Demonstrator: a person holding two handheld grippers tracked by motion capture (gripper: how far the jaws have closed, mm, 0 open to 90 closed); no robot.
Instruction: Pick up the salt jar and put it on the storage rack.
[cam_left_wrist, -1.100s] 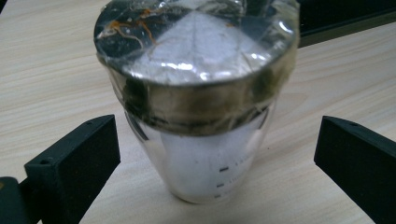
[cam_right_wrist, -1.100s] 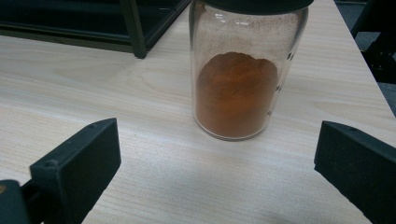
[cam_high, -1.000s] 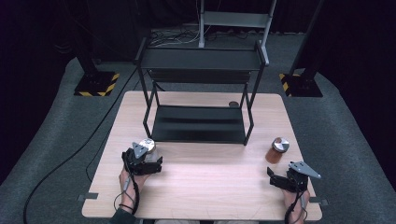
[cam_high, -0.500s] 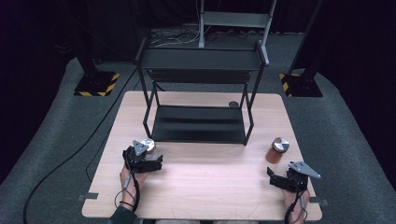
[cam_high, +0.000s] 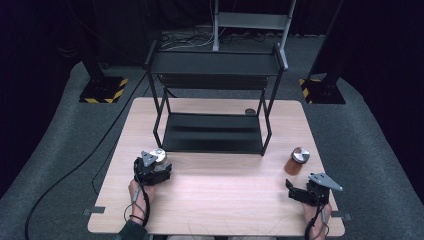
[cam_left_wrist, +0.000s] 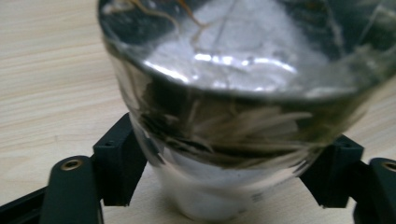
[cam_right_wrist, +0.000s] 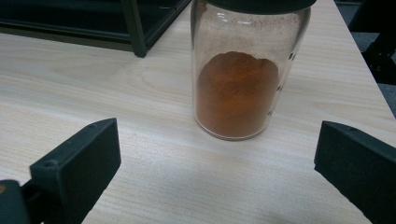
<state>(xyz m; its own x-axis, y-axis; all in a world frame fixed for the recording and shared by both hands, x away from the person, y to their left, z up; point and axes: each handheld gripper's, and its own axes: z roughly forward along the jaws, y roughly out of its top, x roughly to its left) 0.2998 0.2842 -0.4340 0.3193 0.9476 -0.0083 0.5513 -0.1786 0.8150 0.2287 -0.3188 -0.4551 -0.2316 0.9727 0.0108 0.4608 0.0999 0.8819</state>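
Moved: nothing visible; both grippers stay put.
Left gripper (cam_high: 159, 165): jaws clamped on shiny silver-lidded glass jar (cam_left_wrist: 233, 116).
Right gripper (cam_high: 299, 186): jaws wide apart, near orange-powder glass jar (cam_right_wrist: 243, 79).

High view overhead, gripper views close

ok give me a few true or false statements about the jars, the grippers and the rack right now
1. The left gripper has its jaws around a jar. True.
2. The right gripper is shut on the spice jar. False: its jaws are wide open, short of the jar.
3. The spice jar holds orange-brown powder. True.
4. The spice jar stands on the black rack. False: it stands on the table, right of the rack.
5. The rack's lower shelf holds a jar. False: it is bare.
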